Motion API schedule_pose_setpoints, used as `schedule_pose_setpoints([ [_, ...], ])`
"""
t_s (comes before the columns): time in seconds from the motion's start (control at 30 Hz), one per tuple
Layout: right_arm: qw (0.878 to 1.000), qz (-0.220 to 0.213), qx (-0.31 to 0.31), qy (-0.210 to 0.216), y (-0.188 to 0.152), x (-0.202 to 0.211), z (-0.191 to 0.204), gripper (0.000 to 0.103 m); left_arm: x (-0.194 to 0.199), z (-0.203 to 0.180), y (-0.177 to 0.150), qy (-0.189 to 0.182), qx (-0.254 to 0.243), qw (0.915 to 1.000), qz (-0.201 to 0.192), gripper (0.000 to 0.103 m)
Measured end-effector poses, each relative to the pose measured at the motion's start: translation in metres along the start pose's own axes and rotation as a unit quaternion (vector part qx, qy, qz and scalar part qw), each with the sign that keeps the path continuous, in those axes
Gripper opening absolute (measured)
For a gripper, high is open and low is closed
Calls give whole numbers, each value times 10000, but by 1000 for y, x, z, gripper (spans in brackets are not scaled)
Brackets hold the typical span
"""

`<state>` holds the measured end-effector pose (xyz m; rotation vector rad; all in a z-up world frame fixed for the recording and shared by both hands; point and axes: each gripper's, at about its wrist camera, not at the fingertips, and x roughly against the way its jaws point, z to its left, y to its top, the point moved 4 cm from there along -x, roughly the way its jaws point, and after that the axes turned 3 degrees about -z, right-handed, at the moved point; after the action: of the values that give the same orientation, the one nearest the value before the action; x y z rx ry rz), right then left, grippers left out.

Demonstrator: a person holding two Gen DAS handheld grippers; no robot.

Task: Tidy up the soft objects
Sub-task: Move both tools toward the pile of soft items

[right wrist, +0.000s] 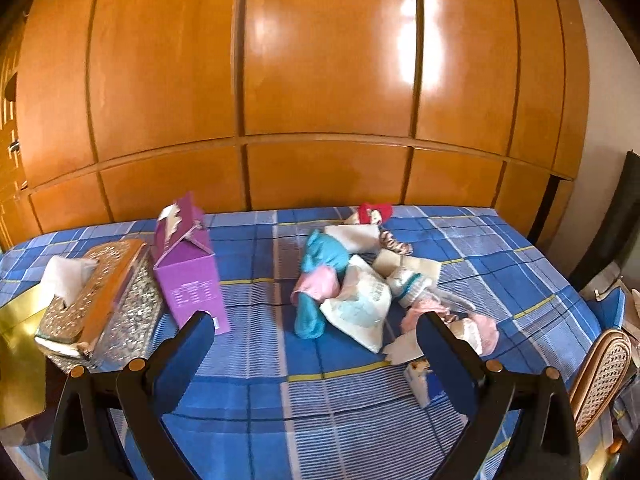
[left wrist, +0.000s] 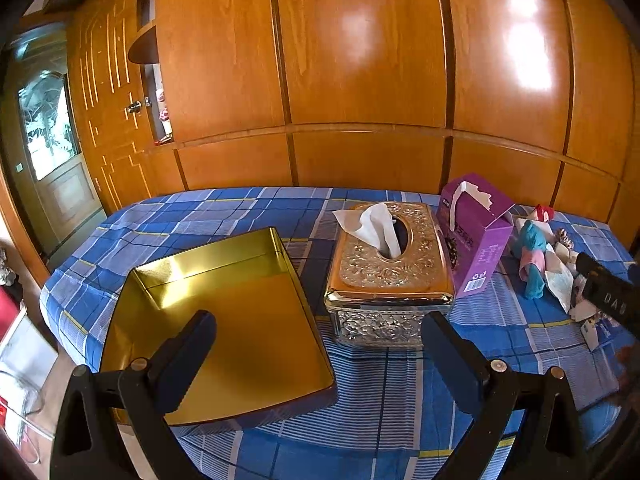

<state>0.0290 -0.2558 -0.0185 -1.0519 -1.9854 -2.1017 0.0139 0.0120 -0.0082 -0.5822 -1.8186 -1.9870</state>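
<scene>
The ornate silver-and-gold metal tissue box point(left wrist: 387, 276) stands mid-worktop point(left wrist: 224, 208) on blue plaid cloth. Left of it: an empty shallow gold tin tray point(left wrist: 248, 320). Touching its right side: a torn purple carton point(left wrist: 476, 236). Further right: a heap of soft cloth items point(right wrist: 360, 288). Left gripper point(left wrist: 318, 340) and right gripper point(right wrist: 316, 340): fingers spread apart, holding nothing.

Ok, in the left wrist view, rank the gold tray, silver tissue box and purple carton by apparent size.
1. gold tray, largest, though it lies nearest the camera.
2. silver tissue box.
3. purple carton, smallest, though it stands farther back, so true size is unsure.
</scene>
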Motion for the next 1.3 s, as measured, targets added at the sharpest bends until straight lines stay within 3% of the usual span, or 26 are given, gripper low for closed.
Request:
schedule_pose_setpoints([
  [0.53,9972,149,-583,-444,19,-27,-77,103,5,-24,4,-278,-388,9988,-51,103],
  [0.77,9908,312,-1180,-589,30,-54,-129,103,11,-43,8,-843,-677,9941,-96,103],
  [0.97,9835,260,-1671,-638,34,-77,-163,103,10,-73,12,-1405,-982,9851,114,103],
  [1.1,9768,187,-2059,-554,29,-85,-180,103,12,-95,18,-1887,-1246,9739,217,103],
  [1.3,9571,204,-2855,-449,20,-83,-208,103,16,-135,34,-2483,-1650,9542,244,103],
])
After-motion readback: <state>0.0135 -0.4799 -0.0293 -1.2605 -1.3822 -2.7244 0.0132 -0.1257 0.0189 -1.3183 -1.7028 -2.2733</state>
